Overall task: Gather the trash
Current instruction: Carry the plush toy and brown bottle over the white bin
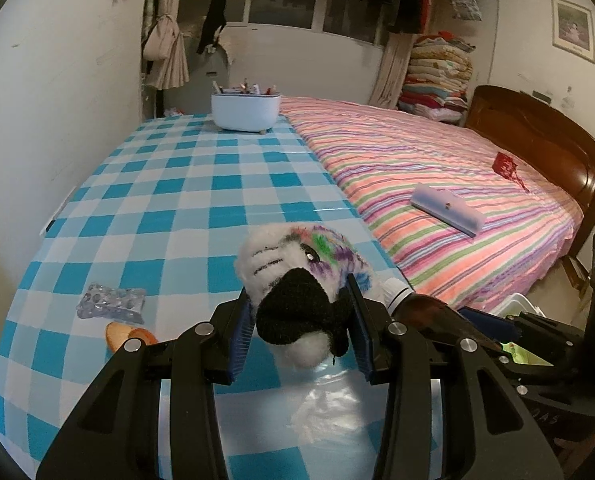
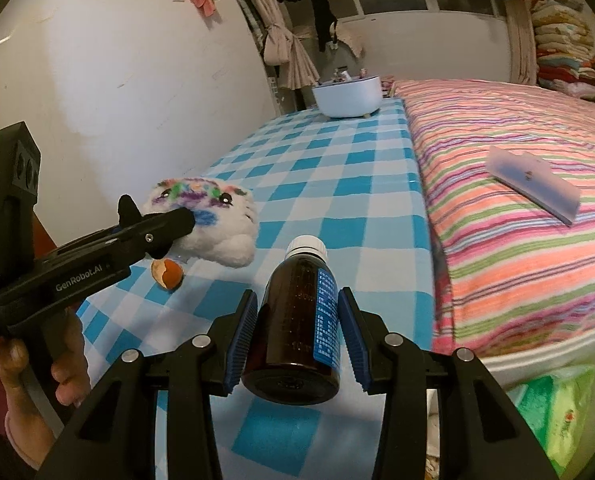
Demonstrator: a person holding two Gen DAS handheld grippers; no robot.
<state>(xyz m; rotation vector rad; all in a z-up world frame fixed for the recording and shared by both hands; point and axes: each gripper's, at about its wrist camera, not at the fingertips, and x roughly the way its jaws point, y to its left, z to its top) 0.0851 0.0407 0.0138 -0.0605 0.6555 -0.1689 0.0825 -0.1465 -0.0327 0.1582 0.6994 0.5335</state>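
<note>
Brown glass bottle (image 2: pixel 297 320) with a white cap and blue label sits pinched between your right gripper (image 2: pixel 297 322) jaws, raised above the checked counter (image 2: pixel 337 168). Your left gripper (image 1: pixel 299 320) jaws squeeze a white plush toy (image 1: pixel 297 276). Nearby on the counter lie an eggshell (image 2: pixel 168 274) and an empty blister pack (image 1: pixel 111 302).

Dim warm indoor light, heavy fisheye bending, dark vignetted corners.
</note>
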